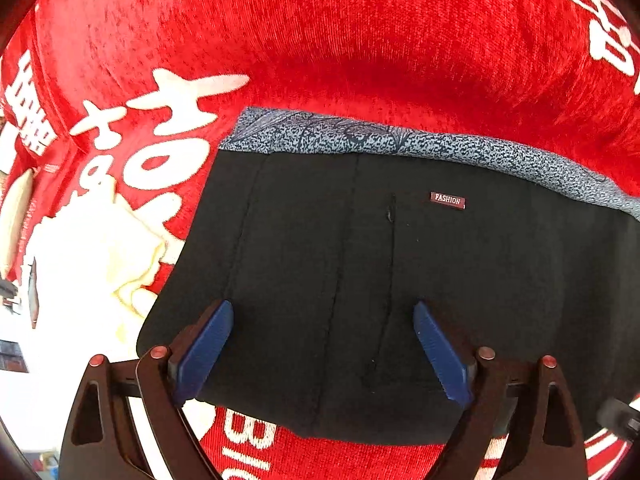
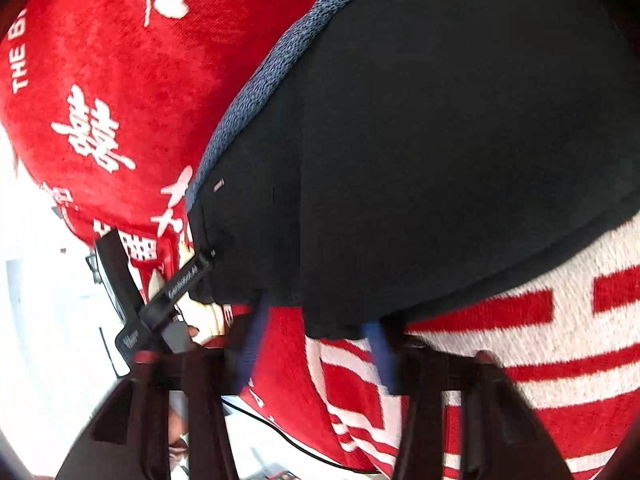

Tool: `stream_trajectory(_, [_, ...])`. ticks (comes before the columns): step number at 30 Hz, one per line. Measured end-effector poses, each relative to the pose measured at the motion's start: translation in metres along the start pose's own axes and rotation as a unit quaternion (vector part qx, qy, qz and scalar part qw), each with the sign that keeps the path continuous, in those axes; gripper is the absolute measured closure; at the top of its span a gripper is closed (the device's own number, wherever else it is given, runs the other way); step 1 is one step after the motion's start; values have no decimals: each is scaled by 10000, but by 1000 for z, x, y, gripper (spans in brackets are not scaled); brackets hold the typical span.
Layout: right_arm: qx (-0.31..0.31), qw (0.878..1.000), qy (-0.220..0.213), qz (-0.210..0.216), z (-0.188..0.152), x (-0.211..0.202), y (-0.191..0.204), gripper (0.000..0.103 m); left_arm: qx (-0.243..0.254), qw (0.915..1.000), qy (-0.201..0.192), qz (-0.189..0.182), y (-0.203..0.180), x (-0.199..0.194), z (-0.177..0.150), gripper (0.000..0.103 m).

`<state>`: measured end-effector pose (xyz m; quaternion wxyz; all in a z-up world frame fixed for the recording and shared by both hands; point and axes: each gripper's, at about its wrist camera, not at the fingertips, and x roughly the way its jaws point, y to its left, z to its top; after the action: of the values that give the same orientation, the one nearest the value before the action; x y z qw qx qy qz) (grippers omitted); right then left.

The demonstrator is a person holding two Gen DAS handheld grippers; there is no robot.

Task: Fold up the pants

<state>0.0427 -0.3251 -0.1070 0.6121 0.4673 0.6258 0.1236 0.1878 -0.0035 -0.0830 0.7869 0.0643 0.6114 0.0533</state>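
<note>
Black pants flat on a red blanket, both grippers over them.
Left wrist view: the left gripper [image 1: 323, 305] is released, its blue pads spread wide. The pants [image 1: 400, 260] lie between and beyond them on the red blanket [image 1: 360, 40], with the FASHION label [image 1: 447, 200] ahead and the grey patterned band [image 1: 400, 140] farthest. Right wrist view, blurred: the right gripper [image 2: 316, 314] shows its pads apart, with the near edge of the pants at their tips.
</note>
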Motion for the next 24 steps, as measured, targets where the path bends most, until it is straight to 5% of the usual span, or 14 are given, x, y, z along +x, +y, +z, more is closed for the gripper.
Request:
stream_trajectory(7, [-1280,9877,-96,-894,-18,-24,37,97,328,9994,-71,-88,6,6,1,2])
stream_trajectory(14, [-859,9917,76,-956,-22,-12,2,97,297,9994,-86,-124,10,9,3,0])
stream_trajectory(18, [-933,9857,240,-1380,-26,-42,-6,87,253,9996,25,-125,2,-10,1,0])
stream_trajectory(24, [-1279,9744,-576,-1758,-7,-115,-5,85,837,9927,-177,-845,-64,-60,-14,0])
